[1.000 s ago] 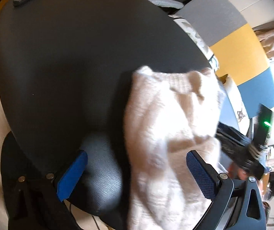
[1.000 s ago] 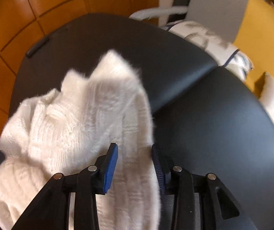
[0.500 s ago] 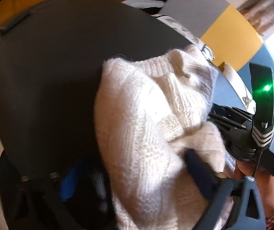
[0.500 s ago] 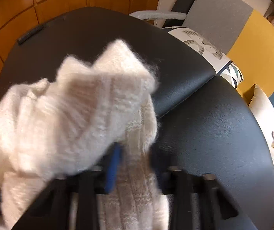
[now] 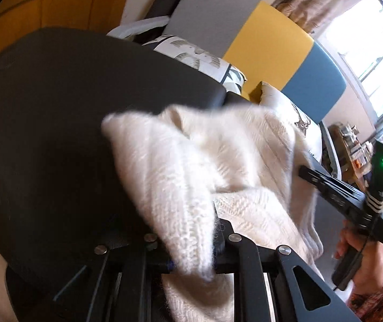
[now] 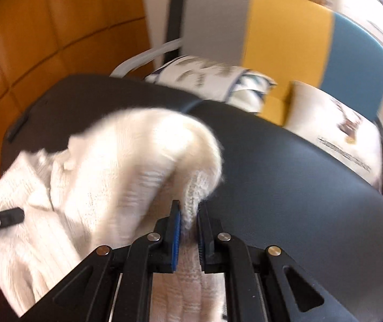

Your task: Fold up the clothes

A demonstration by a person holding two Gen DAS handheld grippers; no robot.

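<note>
The right claw pinches the white sweater. The left claw is closing on the sweater above the black table.

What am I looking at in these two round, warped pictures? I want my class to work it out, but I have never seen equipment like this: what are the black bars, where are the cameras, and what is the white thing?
There is no robot here. A person holds a hand tool with two fingers in each hand, and each tool carries a wide-angle camera looking forward along its fingers, hence the round, bent pictures.

The black bars at the bottom of each picture are that tool's own frame. In the left tool's view, the left gripper is closing on a fold of a white knitted sweater, and the other tool shows at the right edge, held in the person's hand. In the right tool's view, the right gripper pinches an edge of the same sweater between its blue pads.

The sweater is bunched up over a dark padded surface. Behind stand patterned cushions.
</note>
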